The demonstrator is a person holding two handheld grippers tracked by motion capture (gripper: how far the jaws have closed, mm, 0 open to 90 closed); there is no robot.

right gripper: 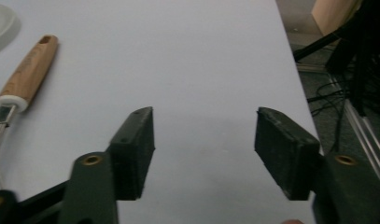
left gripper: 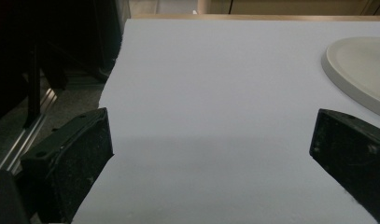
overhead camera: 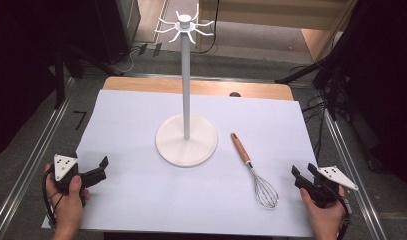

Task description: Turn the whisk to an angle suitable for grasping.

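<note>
On the tabletop (overhead camera: 141, 200), one whisk (overhead camera: 254, 171) lies at 3 o'clock of one hook stand (overhead camera: 186, 135), its wires cut off in the right gripper view, near the right gripper (overhead camera: 304, 176); both it and the left gripper (overhead camera: 102, 167) stand apart, empty.

My recording lab, table (overhead camera: 141, 86) under a white sheet (overhead camera: 141, 200), aluminium rails (overhead camera: 28, 165) along both sides, black tripod legs (overhead camera: 311, 70) and loose cables (overhead camera: 318, 125) on grey carpet (overhead camera: 241, 62), dark drapes (overhead camera: 21, 75) flanking.

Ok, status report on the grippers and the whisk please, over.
Left gripper open, empty. Right gripper open, empty, just right of the whisk. Whisk flat on the sheet, untouched. Nothing between them; hook stand stands clear behind.
</note>
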